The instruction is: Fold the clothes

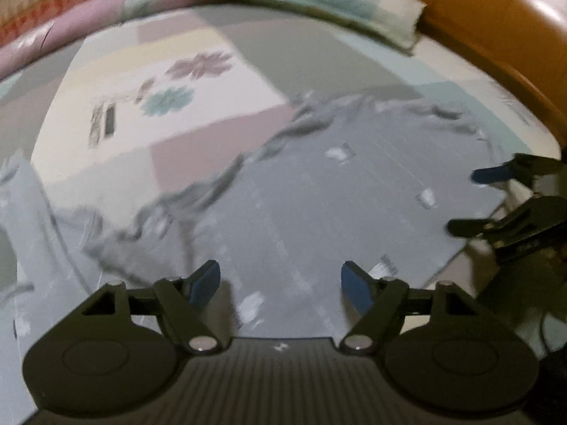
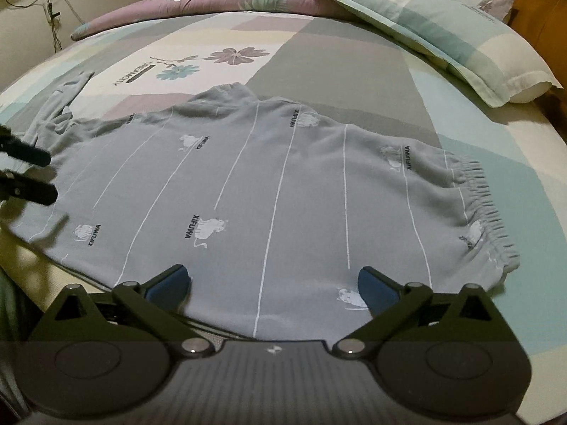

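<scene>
Grey pyjama trousers with thin white stripes and white cat prints lie flat on the bed, the gathered elastic waistband to the right. In the blurred left wrist view the same garment is rumpled along its far edge. My right gripper hangs open over the near edge of the cloth with nothing between its blue pads. Over the left part of the cloth, my left gripper is open and empty too. Each gripper shows in the other's view: the left gripper at the left edge, the right gripper at the right edge.
The patchwork bedsheet carries a flower print. A checked pillow lies at the far right and a rolled purple quilt along the far side. The wooden headboard stands behind the pillow. Cables hang on the wall.
</scene>
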